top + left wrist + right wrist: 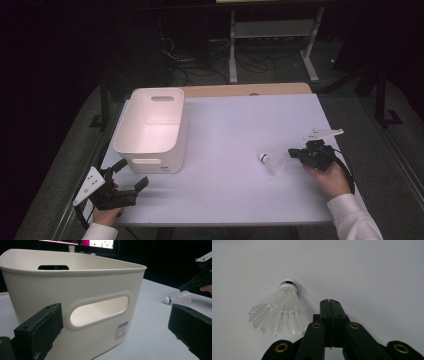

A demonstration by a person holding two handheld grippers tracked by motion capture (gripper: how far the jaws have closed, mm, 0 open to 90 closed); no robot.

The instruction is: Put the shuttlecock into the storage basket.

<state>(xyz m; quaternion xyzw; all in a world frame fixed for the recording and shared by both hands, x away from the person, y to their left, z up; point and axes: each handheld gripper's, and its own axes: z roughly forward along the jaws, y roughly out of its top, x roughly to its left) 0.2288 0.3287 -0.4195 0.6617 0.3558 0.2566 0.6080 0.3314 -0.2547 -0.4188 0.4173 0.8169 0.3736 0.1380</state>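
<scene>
A white feather shuttlecock [272,161] with a blue-banded cork lies on its side on the white table [225,120]. My right gripper [293,152] rests just right of it, jaws pressed together with nothing between them. In the right gripper view the shut gripper [330,302] sits beside the shuttlecock [282,312], which lies to its left, apart from the jaws. My left gripper [132,173] is held open at the table's front left, just before the white bin [176,140]. Its jaws frame the bin's handle-slot wall [87,282] in the left gripper view, with the shuttlecock [178,298] and the right gripper [192,283] farther off.
The bin stands at the table's left, with nothing visible inside it. A wooden strip [245,90] runs along the far edge. Beyond it are dark floor, cables and a white desk frame [272,35].
</scene>
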